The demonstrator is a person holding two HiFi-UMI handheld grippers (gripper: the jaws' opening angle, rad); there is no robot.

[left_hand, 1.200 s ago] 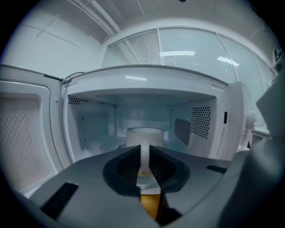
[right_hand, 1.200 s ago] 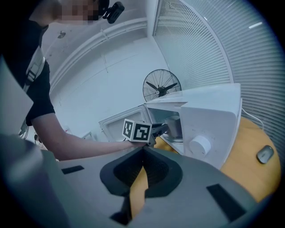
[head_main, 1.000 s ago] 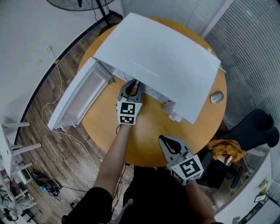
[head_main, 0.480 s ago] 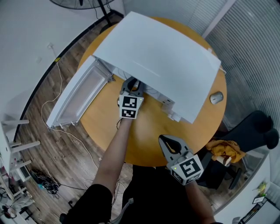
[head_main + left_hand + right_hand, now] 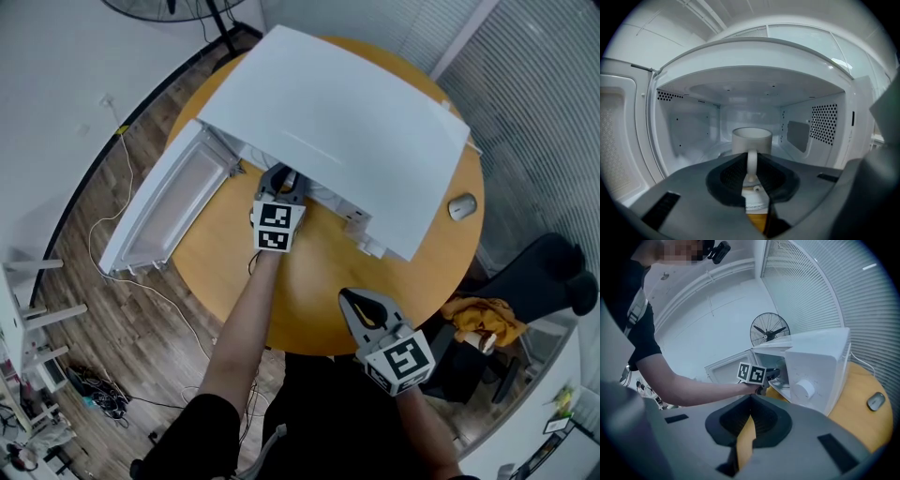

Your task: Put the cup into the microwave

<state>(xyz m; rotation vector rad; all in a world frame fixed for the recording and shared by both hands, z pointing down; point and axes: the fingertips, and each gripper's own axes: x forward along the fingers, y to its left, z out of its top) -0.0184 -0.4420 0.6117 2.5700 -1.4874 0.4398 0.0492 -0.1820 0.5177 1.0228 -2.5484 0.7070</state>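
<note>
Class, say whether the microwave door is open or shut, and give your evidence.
Open. The door stands swung out beside the microwave, and the left gripper view looks straight into the cavity past the cup.

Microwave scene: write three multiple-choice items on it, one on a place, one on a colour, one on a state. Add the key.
1. Where is the cup?
A. On the floor
B. Within the open cavity of the microwave
C. Beside the mouse

2. What colour is the cup?
A. Red
B. Black
C. White

3. How does the door of the microwave stand?
A. Swung open
B. Shut
C. Taken off

Key:
1 B: the left gripper view shows the cup between the cavity's side walls, its handle clamped in the left gripper.
2 C: its wall and handle both show white in that view.
3 A: the head view shows the door swung out wide toward that view's left.
</note>
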